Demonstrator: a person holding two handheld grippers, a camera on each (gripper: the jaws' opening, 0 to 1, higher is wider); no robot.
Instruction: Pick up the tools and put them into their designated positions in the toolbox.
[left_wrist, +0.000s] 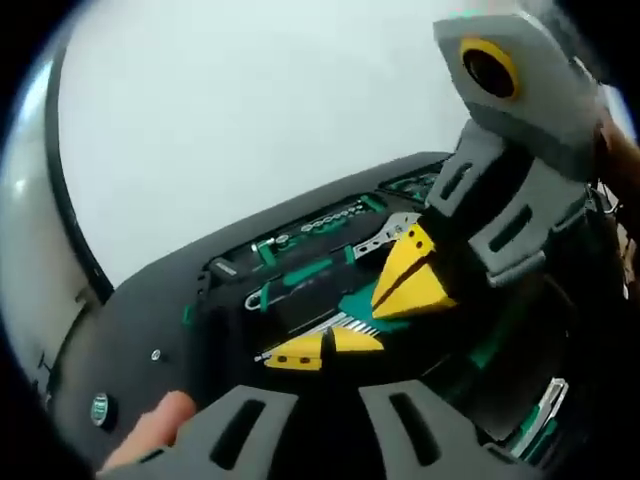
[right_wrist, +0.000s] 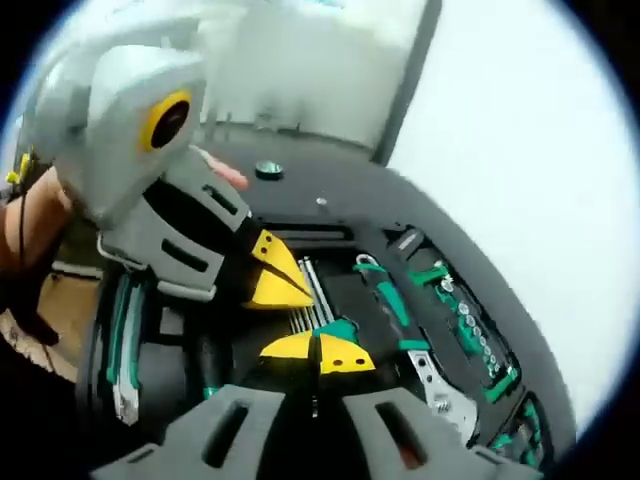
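1. We see the toolbox (left_wrist: 150, 310), a black open case, across the middle of the left gripper view; in the right gripper view (right_wrist: 400, 215) it fills the centre and lower right.
2. Green-handled tools sit in its slots: a socket row (right_wrist: 470, 330) at right, a silver plier head (right_wrist: 440, 390) lower right.
3. Our left gripper (left_wrist: 325, 350) has yellow tips pressed together at lower centre, over a green-and-silver tool (left_wrist: 355, 315); whether it grips that tool, we cannot tell.
4. Our right gripper (right_wrist: 318, 352) likewise shows tips meeting, at the hex keys (right_wrist: 310, 300).
5. A fingertip (left_wrist: 160, 425) shows at lower left.
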